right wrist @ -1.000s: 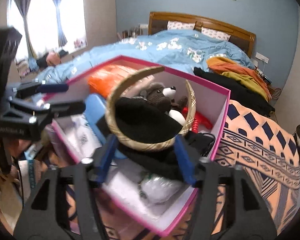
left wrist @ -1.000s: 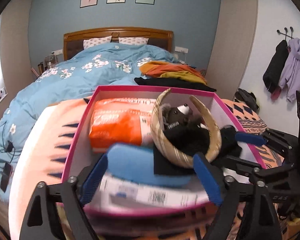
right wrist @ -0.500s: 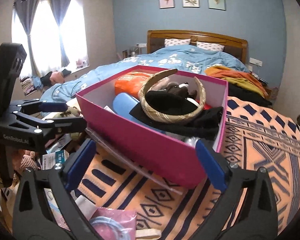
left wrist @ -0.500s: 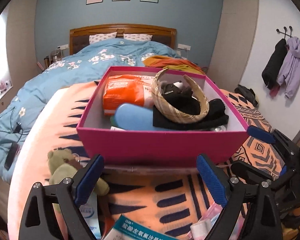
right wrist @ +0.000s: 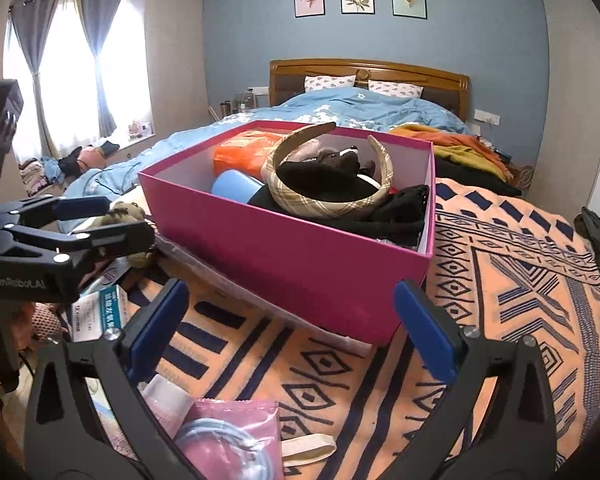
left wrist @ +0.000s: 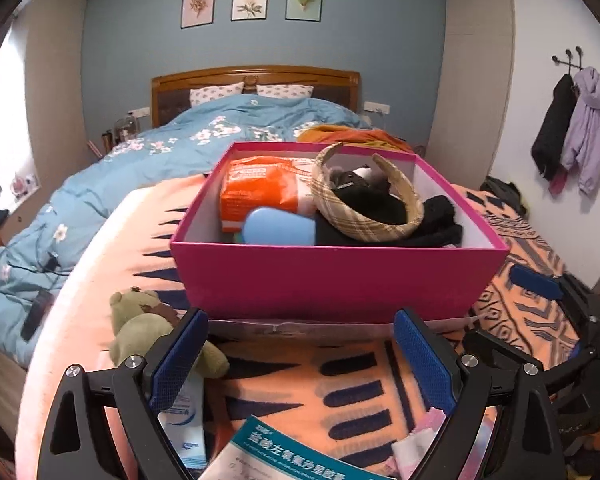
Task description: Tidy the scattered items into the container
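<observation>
A pink box [left wrist: 340,276] stands on the patterned blanket. Inside lie a plaid headband [left wrist: 364,224], an orange pack [left wrist: 260,192], a blue item [left wrist: 280,226], a dark plush toy and black cloth [left wrist: 432,224]. My left gripper [left wrist: 300,340] is open just before the box's near wall, with nothing between its fingers. My right gripper [right wrist: 288,308] is open wide at the box's [right wrist: 280,264] near corner, also empty. A green teddy [left wrist: 140,324] lies by the left finger. A teal-and-white packet [left wrist: 284,456], a white tube [left wrist: 184,408] and a pink pouch [right wrist: 228,436] lie below the grippers.
The orange patterned blanket [right wrist: 520,280] covers the foot of a bed with a blue floral duvet [left wrist: 140,168]. Folded orange and black clothes [right wrist: 452,144] lie behind the box. Coats [left wrist: 572,128] hang on the right wall. Windows with curtains are on the left.
Both grippers drew back from above the box to its near side. The right jaws widened off the headband, which stays in the box. Loose items on the blanket came into view.
</observation>
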`<state>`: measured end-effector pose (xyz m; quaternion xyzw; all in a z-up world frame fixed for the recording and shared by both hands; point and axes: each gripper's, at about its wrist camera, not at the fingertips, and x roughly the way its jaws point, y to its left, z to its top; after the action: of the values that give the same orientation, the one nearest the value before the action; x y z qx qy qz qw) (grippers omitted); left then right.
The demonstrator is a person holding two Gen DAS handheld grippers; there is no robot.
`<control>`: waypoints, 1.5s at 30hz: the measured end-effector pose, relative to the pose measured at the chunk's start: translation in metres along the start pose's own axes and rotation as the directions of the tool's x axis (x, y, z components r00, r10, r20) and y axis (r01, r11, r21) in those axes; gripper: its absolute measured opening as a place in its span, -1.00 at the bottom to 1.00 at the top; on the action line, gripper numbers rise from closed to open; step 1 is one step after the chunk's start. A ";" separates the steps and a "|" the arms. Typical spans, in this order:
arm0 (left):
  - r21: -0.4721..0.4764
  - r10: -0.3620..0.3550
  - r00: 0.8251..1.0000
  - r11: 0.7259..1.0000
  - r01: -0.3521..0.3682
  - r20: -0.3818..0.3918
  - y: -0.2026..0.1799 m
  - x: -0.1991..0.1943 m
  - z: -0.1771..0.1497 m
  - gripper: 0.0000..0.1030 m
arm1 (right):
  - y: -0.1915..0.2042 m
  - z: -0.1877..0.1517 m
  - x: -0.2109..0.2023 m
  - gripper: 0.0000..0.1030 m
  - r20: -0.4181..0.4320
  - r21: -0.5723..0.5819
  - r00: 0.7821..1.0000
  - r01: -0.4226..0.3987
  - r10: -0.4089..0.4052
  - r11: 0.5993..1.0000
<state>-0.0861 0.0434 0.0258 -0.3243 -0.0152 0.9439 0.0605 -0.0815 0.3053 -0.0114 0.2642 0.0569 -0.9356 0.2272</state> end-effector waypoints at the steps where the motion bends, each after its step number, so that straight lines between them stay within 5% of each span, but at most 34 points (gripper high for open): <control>1: -0.001 0.002 1.000 1.000 -0.002 -0.001 0.001 0.001 0.000 0.86 | 0.001 0.000 0.000 0.99 0.002 0.001 1.000 0.004 -0.004 1.000; 29: 0.009 0.087 0.996 0.996 -0.087 0.004 -0.008 0.001 -0.007 0.86 | 0.008 -0.002 0.003 0.99 0.006 0.030 1.000 0.015 -0.015 0.999; 45: 0.002 0.075 0.997 0.997 -0.075 0.004 -0.008 -0.004 -0.008 0.86 | 0.007 -0.001 -0.004 0.99 0.015 0.048 1.000 -0.006 0.005 0.999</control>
<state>-0.0770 0.0508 0.0226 -0.3226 -0.0019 0.9462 0.0254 -0.0742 0.3007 -0.0102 0.2626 0.0321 -0.9380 0.2239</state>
